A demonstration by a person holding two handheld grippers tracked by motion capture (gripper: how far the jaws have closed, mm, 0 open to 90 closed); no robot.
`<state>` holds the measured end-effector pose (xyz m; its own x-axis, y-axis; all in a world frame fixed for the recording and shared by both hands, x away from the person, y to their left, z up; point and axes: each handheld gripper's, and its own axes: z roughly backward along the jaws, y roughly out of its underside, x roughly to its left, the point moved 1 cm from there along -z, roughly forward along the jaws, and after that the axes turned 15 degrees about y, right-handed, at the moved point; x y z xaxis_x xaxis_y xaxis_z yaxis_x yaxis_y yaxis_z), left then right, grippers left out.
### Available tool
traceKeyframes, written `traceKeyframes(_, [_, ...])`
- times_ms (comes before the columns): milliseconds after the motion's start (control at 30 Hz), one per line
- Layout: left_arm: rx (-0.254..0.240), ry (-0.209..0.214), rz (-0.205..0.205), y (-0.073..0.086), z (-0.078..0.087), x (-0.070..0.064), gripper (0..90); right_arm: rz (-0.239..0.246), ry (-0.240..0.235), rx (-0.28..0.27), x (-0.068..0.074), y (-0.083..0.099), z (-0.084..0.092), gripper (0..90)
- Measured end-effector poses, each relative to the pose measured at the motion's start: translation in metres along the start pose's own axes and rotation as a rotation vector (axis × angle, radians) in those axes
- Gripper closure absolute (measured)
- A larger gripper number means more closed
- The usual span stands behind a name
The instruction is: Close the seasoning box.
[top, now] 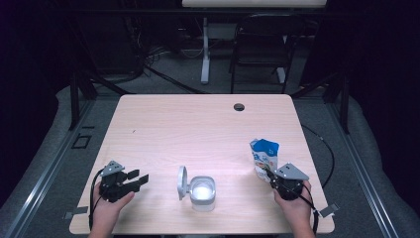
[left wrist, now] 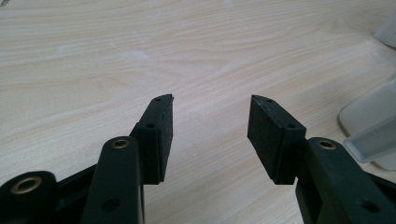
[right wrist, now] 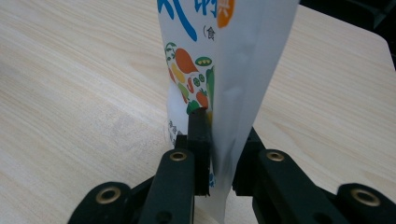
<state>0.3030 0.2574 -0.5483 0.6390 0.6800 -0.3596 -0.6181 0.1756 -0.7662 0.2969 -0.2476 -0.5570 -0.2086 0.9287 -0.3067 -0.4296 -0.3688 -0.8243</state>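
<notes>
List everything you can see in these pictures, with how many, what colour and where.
Table: one, light wood, centre of the high view, with a dark round hole near its far edge.
Container: one, white-grey, near edge of the table at its middle, its hinged lid standing open on the left.
Pouch: one, white and blue with vegetable pictures, upright at the table's right, between the right gripper's jaws.
Chair: one, dark, on the floor beyond the table.
Left gripper: one, black, near left of the table, jaws apart with nothing between them.
Right gripper: one, black, pads against the pouch.
Hands: two, at the bottom edge.
</notes>
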Motion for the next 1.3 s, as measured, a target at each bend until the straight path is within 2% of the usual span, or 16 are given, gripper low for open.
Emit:
traceKeyframes(267, [-0.013, 0.001, 0.002, -0.001, 0.001, -0.002, 51.0, -0.031, 0.004, 0.002, -0.004, 0.003, 0.004, 77.4])
traceKeyframes(333, [-0.012, 0.001, -0.002, -0.001, 0.001, -0.002, 51.0, -0.023, 0.015, 0.009, -0.004, 0.005, 0.005, 72.2])
traceKeyframes(400, [-0.011, 0.002, -0.001, -0.001, 0.001, -0.002, 51.0, -0.011, 0.013, 0.010, -0.005, 0.005, 0.006, 71.5])
traceKeyframes(600, [-0.007, 0.002, 0.002, -0.001, -0.001, -0.001, 51.0, -0.033, 0.010, -0.019, -0.009, 0.004, 0.012, 64.3])
traceKeyframes(767, [-0.008, 0.007, -0.007, -0.002, -0.001, -0.004, 51.0, -0.040, 0.007, -0.002, -0.011, 0.007, 0.011, 56.8])
traceKeyframes(1033, [-0.018, 0.022, -0.021, -0.004, 0.000, -0.009, 51.4, -0.027, 0.020, -0.002, -0.007, 0.007, 0.012, 44.4])
traceKeyframes(1167, [-0.015, 0.029, -0.029, -0.006, 0.000, -0.012, 52.2, -0.017, 0.010, 0.005, -0.005, 0.009, 0.011, 41.2])
traceKeyframes(1300, [-0.017, 0.035, -0.035, -0.008, 0.000, -0.014, 52.6, -0.026, 0.010, -0.001, -0.004, 0.010, 0.011, 40.0])
